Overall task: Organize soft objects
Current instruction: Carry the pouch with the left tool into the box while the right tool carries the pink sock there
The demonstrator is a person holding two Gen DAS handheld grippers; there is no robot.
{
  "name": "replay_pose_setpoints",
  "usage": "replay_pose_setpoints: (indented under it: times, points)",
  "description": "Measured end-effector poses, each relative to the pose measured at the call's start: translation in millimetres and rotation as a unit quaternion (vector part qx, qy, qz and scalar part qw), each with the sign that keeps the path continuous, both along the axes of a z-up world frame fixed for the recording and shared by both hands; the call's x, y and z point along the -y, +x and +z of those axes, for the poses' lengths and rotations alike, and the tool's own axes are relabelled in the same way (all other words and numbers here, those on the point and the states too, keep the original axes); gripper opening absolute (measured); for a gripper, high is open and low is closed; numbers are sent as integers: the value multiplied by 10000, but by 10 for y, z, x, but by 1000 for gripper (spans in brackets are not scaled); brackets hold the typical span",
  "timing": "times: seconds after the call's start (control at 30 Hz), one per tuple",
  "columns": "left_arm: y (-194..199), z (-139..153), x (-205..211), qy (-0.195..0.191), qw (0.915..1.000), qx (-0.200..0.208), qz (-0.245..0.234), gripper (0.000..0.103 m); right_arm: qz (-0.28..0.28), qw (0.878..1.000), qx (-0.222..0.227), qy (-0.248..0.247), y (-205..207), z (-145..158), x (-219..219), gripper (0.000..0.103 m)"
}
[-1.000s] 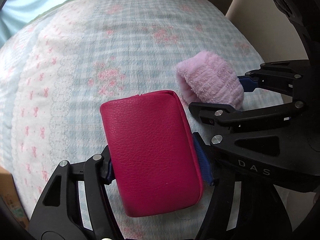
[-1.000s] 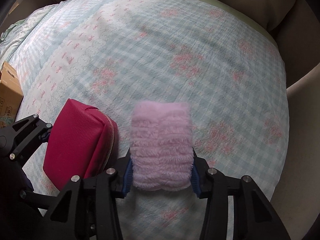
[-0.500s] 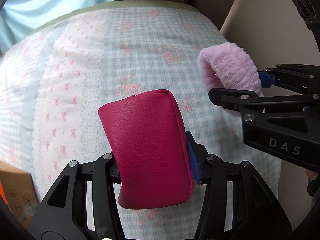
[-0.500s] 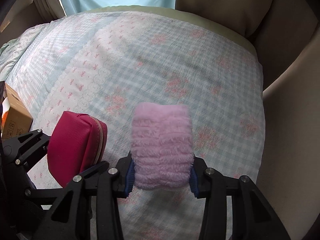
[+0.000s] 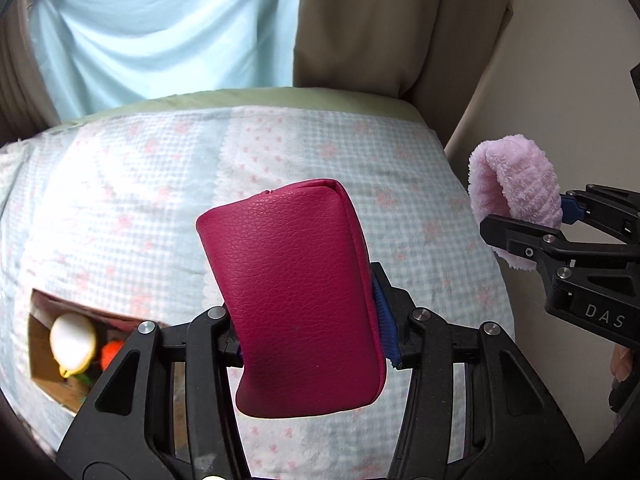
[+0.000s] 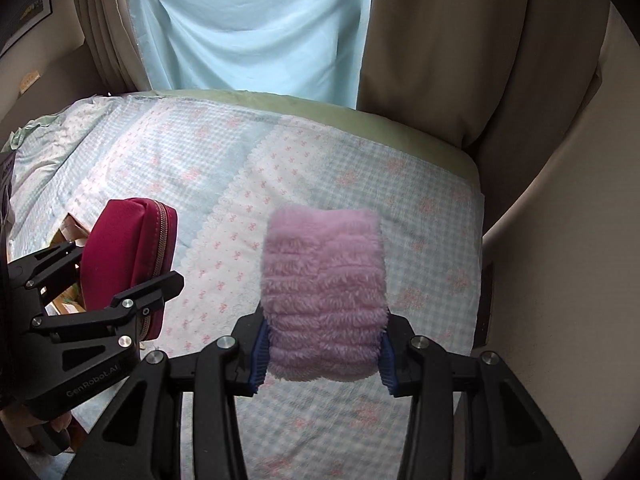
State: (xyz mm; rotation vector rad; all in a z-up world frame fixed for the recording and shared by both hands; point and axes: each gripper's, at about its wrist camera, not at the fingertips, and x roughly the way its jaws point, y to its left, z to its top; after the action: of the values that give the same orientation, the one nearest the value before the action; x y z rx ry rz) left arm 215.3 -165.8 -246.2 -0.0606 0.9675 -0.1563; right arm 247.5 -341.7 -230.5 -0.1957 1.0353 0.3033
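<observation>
Magenta faux-leather pouch (image 5: 296, 300) sits clamped between the left gripper (image 5: 308, 336) jaws, squeezed at its lower half, held clear of the bed. Against the frames a second and half a second back, both grippers have lifted and tilted up: the bedspread (image 5: 132, 200) then filled the view, now the pale blue curtain (image 5: 160, 32) and tan curtain (image 5: 380, 20) show behind it. Likely meaning: both pickups are done and the carry phase is under way, probably toward the cardboard box (image 5: 44, 364) at lower left. Right gripper (image 6: 322, 354) is closed on the fluffy pink headband (image 6: 324, 296), also off the bed, to the right of the pouch and apart from it. Left wrist view alone shows the open box holding a white rounded item (image 5: 74, 340) and something orange (image 5: 110, 354), blurred. Right wrist view alone shows the pouch's zipper edge (image 6: 158, 256), the headband's ribbed front face, and a framed picture (image 6: 28, 4) on the far left wall. Beyond the bedspread a green mattress edge (image 6: 320, 106) runs under the curtains.
</observation>
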Motion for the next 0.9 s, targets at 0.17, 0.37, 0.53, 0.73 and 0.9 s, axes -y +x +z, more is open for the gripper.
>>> replay_pose_setpoints:
  times: [0.17,0.37,0.53,0.73,0.9]
  points:
    - [-277,298,-711,8,9988,-30,494,44,341,9993,79,129,-253,394,-582,40]
    - [-594,487,-1592,77,9964,-142,833,44,644,9968,56,473,-520,696,-1373,41]
    - [-640,481,-2337,135,9959,-245,865,44,752,9952,26,627,-707,760,-2088,41]
    - [-671,354,-3037,67,9974,-481,528,44,583,9957,-152,702,-809,648,-2825,41]
    - [-587,115,-3356,229,9974,-688,-1,44,72,9966,-381,721,-833,482,-3252,41]
